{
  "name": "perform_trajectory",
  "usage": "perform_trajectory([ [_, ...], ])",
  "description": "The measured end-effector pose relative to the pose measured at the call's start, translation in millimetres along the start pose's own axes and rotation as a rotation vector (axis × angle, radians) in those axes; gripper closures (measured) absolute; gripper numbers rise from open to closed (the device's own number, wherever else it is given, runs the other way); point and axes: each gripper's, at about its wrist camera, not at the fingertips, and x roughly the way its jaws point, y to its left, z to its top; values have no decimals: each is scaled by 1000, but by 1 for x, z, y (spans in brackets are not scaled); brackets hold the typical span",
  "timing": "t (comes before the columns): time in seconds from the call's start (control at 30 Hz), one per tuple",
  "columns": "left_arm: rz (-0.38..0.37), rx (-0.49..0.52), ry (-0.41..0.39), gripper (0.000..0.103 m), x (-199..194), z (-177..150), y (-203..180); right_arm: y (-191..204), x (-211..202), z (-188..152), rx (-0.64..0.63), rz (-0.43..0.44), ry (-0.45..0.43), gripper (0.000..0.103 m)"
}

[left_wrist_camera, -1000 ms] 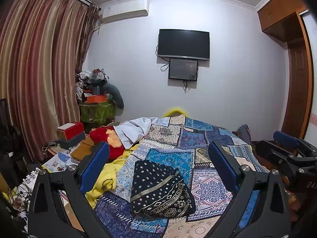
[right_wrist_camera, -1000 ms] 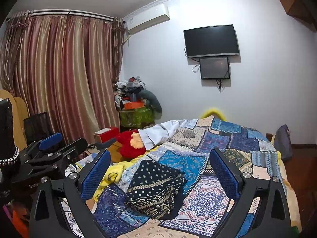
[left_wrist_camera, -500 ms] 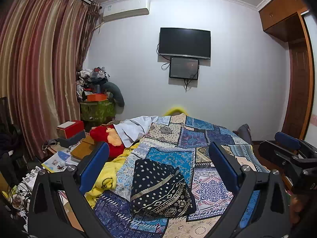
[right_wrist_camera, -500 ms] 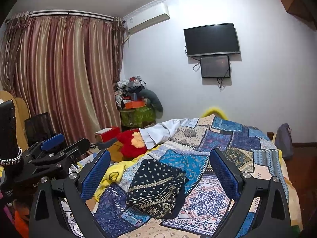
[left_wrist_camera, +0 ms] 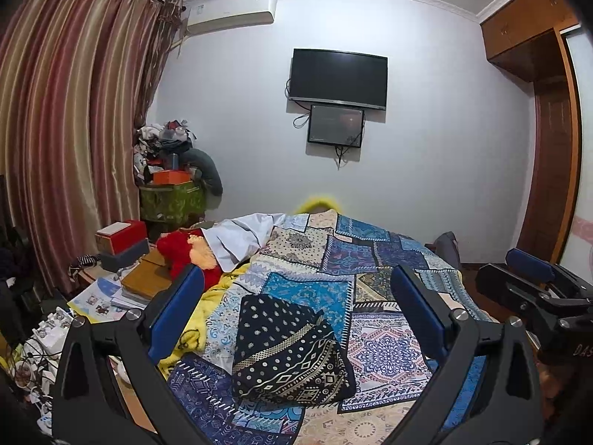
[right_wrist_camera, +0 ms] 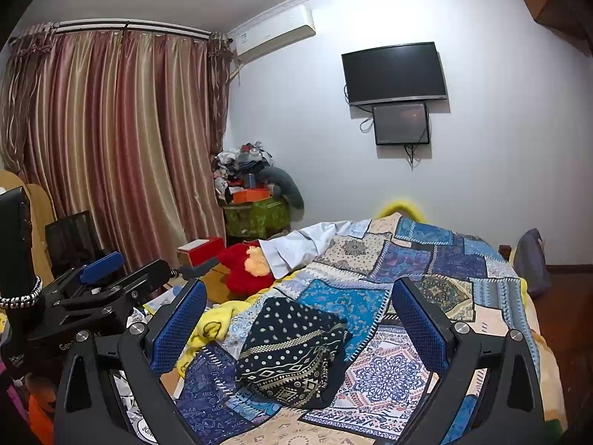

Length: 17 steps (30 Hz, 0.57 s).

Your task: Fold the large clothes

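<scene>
A folded dark garment (left_wrist_camera: 289, 352) with white dots and gold bands lies on the patchwork bedspread (left_wrist_camera: 370, 259), near the bed's front. My left gripper (left_wrist_camera: 296, 296) hovers above it, open, nothing between its blue pads. In the right wrist view the same garment (right_wrist_camera: 292, 352) sits below my right gripper (right_wrist_camera: 298, 307), also open and empty. The right gripper (left_wrist_camera: 533, 289) shows at the right edge of the left wrist view; the left gripper (right_wrist_camera: 100, 289) shows at the left of the right wrist view.
A white cloth (left_wrist_camera: 241, 237) and a red plush toy (left_wrist_camera: 181, 252) lie at the bed's far left. Boxes, books and cables (left_wrist_camera: 122, 259) crowd a low table on the left. Curtains (left_wrist_camera: 66, 129), a wall TV (left_wrist_camera: 337, 74) and a wooden wardrobe (left_wrist_camera: 548, 148) surround the bed.
Both views have drifted slightly; the scene sits a little lower in frame. The garment has not moved and both grippers stay open.
</scene>
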Motion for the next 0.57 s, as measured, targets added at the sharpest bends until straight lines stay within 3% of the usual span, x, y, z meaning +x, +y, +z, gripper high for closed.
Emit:
perform_trajectory([
  [0.57,-34,5,25,1,2,-4,-8,3,3,-2,31,-18,11,3],
])
